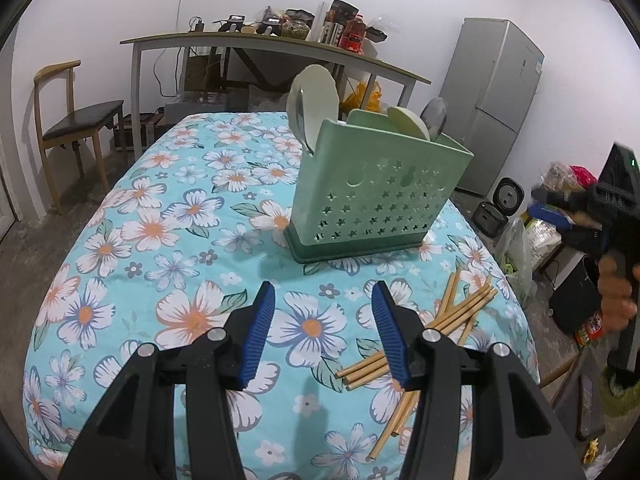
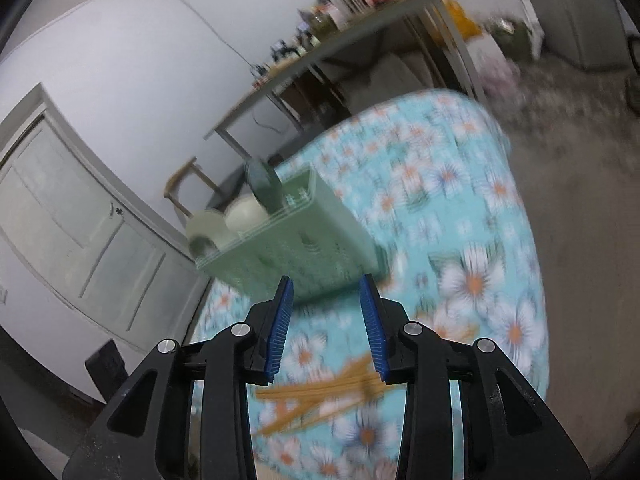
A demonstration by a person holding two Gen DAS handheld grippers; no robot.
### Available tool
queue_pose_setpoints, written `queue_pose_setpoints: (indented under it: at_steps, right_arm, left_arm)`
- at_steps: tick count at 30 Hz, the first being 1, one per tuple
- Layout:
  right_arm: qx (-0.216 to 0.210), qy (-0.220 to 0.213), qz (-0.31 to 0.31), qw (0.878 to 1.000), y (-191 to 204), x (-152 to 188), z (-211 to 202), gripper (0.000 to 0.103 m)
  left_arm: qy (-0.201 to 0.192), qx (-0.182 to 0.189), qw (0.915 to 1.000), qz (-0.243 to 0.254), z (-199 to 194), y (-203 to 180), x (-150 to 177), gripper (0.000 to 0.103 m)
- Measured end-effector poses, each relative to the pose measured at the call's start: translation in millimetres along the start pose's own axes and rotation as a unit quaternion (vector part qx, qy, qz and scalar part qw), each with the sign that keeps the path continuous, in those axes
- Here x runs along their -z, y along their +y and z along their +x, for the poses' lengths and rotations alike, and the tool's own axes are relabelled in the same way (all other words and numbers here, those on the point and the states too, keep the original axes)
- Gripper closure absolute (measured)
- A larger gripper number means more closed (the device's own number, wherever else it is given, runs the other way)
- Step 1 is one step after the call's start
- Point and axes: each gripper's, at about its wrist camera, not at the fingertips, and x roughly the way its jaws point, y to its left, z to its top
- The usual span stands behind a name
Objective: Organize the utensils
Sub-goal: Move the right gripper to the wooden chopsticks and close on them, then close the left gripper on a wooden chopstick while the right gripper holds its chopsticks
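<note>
A pale green perforated utensil holder stands upright on the table with the blue floral cloth. Spoons stick out of its top. Several bamboo chopsticks lie loose on the cloth, near the right edge. My left gripper hovers open in front of the holder, with nothing between its blue pads. The right wrist view is blurred. There my right gripper is open and empty, above the chopsticks and just short of the holder. A hand carries that gripper at the left wrist view's right edge.
Behind the table stand a cluttered side table, a wooden chair on the left and a grey fridge on the right. Rice cookers and bags sit on the floor at right. A white door shows at left.
</note>
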Motion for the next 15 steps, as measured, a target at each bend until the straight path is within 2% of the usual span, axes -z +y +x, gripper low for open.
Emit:
queue_pose_setpoints:
  at_steps: [5, 9, 12, 15]
  right_arm:
    - [-0.006, 0.044, 0.063, 0.997, -20, 34, 10, 0.068]
    - [-0.010, 0.081, 0.126, 0.989, -35, 60, 26, 0.068]
    - [-0.022, 0.096, 0.172, 0.980, -47, 74, 36, 0.070]
    - [-0.020, 0.105, 0.187, 0.977, -49, 81, 42, 0.074]
  left_arm:
    - [0.007, 0.006, 0.9999, 0.006, 2, -3, 5, 0.054]
    - [0.016, 0.009, 0.9998, 0.008, 5, -5, 7, 0.054]
    - [0.021, 0.011, 0.9996, 0.012, 6, -7, 10, 0.054]
    - [0.025, 0.013, 0.9995, 0.015, 6, -8, 13, 0.054]
